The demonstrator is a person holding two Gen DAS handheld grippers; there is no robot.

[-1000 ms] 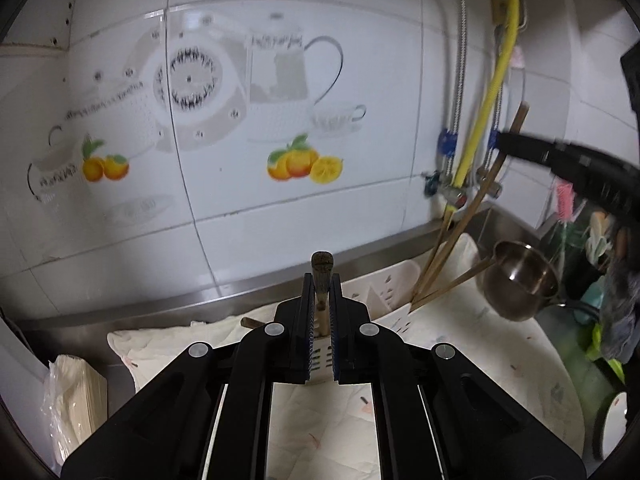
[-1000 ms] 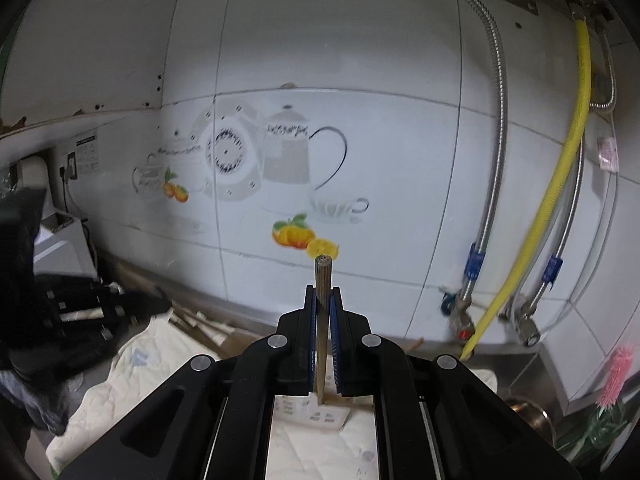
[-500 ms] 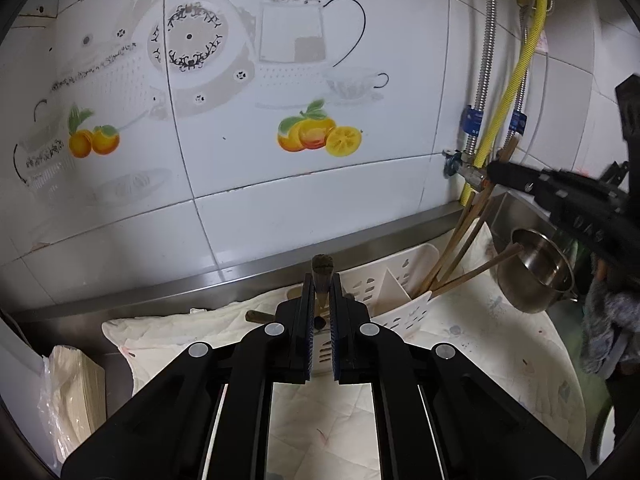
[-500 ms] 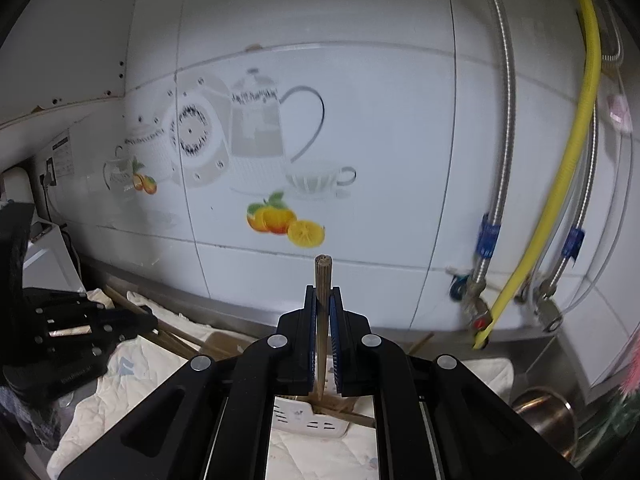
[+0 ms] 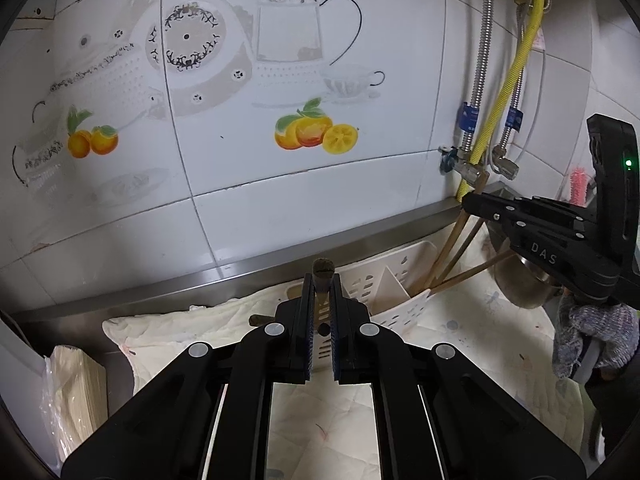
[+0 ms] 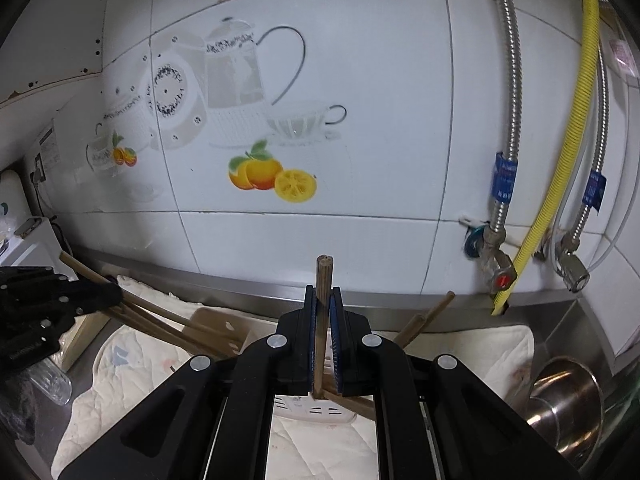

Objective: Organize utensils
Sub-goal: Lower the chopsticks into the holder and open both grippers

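My left gripper is shut on a dark wooden utensil handle that stands upright over the left part of the white slotted utensil basket. My right gripper is shut on a light wooden chopstick, held upright above the basket. In the left wrist view the right gripper holds that stick with its lower end in the basket's right compartment, beside other wooden sticks. In the right wrist view the left gripper shows at the left, on wooden utensils.
The basket lies on a white cloth on a steel counter against a tiled wall. A steel pot stands at the right. Metal and yellow hoses with valves hang on the wall at the right. A paper stack sits at the left.
Both grippers have moved lower and nearer the basket, still holding their utensils. The right gripper's chopstick has gone down into the basket's right compartment.
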